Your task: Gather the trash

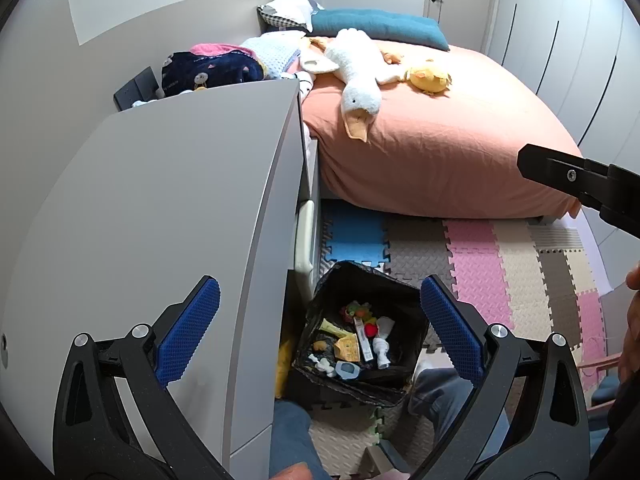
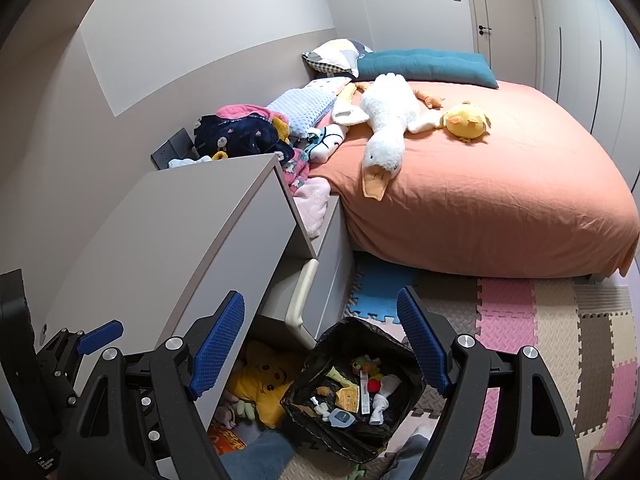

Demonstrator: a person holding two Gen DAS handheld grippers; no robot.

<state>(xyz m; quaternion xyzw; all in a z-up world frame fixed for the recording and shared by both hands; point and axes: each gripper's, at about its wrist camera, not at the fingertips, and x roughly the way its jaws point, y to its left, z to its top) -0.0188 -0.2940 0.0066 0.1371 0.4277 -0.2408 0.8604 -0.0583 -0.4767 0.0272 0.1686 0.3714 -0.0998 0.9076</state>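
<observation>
A black-lined trash bin (image 1: 390, 280) stands on the floor beside the grey desk (image 1: 180, 200); it also shows in the right wrist view (image 2: 362, 330). Inside lie mixed bits of trash (image 1: 356, 340): wrappers, a white tube, crumpled tissue, small coloured pieces (image 2: 360, 392). My left gripper (image 1: 320, 304) is open and empty, high above the bin and desk edge. My right gripper (image 2: 320, 320) is open and empty, above the bin too. The right gripper's black body (image 1: 580, 180) shows at the right edge of the left wrist view. The left gripper (image 2: 96, 334) shows at the lower left of the right wrist view.
A bed with an orange cover (image 2: 500, 184) carries a white goose plush (image 2: 384, 136), a yellow chick plush (image 2: 466, 120) and piled clothes (image 2: 248, 132). Foam puzzle mats (image 1: 500, 264) cover the floor. A yellow plush (image 2: 264, 380) lies under the desk. The person's legs (image 1: 440, 396) are beside the bin.
</observation>
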